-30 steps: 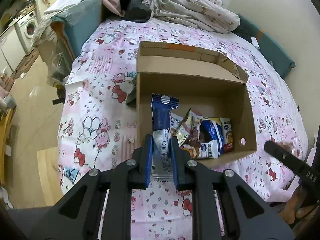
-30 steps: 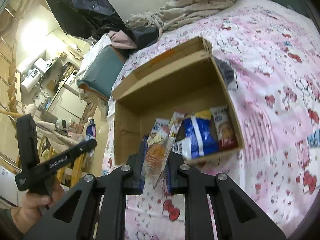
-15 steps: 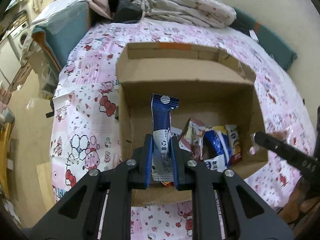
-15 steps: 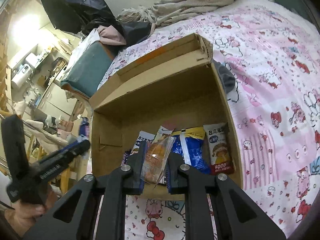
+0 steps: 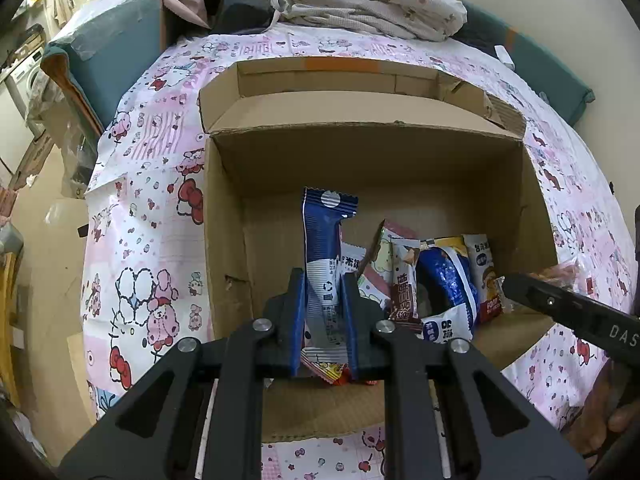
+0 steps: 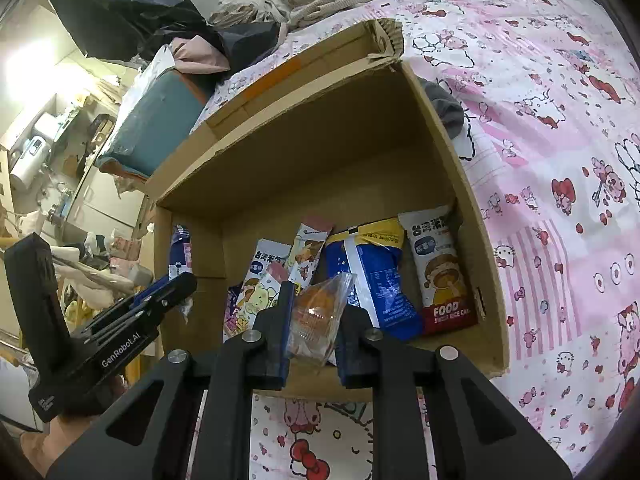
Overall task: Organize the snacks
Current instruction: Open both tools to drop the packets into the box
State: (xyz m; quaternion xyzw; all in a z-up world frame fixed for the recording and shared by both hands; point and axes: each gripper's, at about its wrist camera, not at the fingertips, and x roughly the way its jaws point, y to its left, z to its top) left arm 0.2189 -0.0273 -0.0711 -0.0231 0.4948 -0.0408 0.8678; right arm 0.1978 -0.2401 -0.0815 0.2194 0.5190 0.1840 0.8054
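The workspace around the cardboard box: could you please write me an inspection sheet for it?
Surface: pink cartoon-print bedsheet.
Job's things: open brown cardboard box holding several snack packets.
Clutter: rumpled beige blanket beyond the box.
Grippers: left gripper shut on a tall blue-and-white snack packet; right gripper, jaws opening, with a clear-wrapped orange pastry between them.
Cables: nothing seen.
Surroundings: teal cushion, cluttered room at left.

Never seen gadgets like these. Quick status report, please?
Left gripper shut on blue packet. Right gripper opening, clear cake packet still between fingers. Both over cardboard box. Nothing blocking.
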